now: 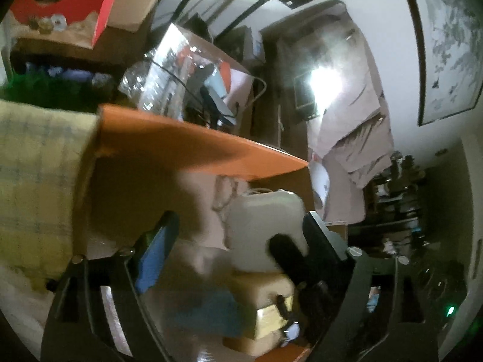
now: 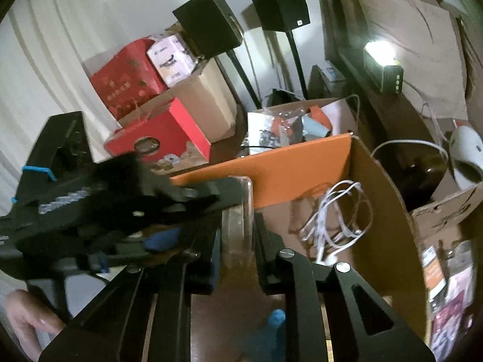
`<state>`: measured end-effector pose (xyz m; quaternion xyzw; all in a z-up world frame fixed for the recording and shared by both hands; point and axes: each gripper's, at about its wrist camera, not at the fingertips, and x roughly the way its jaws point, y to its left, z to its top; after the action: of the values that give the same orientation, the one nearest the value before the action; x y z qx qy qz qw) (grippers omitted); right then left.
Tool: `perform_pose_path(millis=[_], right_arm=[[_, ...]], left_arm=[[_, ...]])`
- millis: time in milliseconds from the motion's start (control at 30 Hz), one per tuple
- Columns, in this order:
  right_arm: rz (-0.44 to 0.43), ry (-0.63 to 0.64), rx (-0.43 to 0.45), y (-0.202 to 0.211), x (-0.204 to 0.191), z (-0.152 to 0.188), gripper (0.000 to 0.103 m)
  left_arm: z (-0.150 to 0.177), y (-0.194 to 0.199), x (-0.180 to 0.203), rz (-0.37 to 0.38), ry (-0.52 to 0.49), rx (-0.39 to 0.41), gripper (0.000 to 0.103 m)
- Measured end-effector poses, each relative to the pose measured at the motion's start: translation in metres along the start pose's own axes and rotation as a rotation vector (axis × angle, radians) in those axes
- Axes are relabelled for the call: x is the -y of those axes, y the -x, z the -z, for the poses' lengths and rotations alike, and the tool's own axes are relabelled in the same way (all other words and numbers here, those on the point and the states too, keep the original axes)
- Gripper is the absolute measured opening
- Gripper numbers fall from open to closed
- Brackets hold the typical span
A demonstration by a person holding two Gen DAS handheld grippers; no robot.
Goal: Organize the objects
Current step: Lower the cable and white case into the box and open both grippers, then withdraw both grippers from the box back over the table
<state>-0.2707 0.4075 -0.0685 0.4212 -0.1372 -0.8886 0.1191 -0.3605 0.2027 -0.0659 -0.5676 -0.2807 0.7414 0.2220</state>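
Clear plastic case (image 2: 238, 217) sitting clamped between the right gripper's (image 2: 238, 241) black fingers, above the open cardboard box with orange flaps (image 2: 302, 163).

Nearest the left gripper (image 1: 235, 241), its fingers are standing apart around a white plastic jug-like container (image 1: 265, 226) inside that box; whether they are actually pressing it, I cannot tell through the blur. Just beyond the case, a tangled white cable (image 2: 335, 214) is lying on the box floor. Behind the orange flap, a second cardboard box (image 2: 289, 123) is holding glossy packets, and farther back a red printed carton (image 2: 157, 138) is resting beside two black speakers on stands (image 2: 277, 3).
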Motion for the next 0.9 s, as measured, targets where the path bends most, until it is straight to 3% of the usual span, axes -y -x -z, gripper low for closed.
perform_pose_path(millis=[200, 400, 667, 900], right_arm=[[0.124, 0.07, -0.049, -0.017, 0.006, -0.01, 0.018], [0.215, 0.128, -0.141, -0.051, 0.011, -0.009, 0.018], [0.391, 0.225, -0.155, -0.066, 0.013, -0.001, 0.018], [0.393, 0.289, -0.191, -0.079, 0.005, 0.005, 0.023]], left_arm=[[0.002, 0.012, 0.009, -0.043, -0.081, -0.003, 0.086], [0.002, 0.028, 0.017, -0.041, -0.131, 0.018, 0.088], [-0.005, 0.051, 0.007, -0.057, -0.122, 0.047, 0.089], [-0.004, 0.055, -0.004, -0.09, -0.12, 0.034, 0.089]])
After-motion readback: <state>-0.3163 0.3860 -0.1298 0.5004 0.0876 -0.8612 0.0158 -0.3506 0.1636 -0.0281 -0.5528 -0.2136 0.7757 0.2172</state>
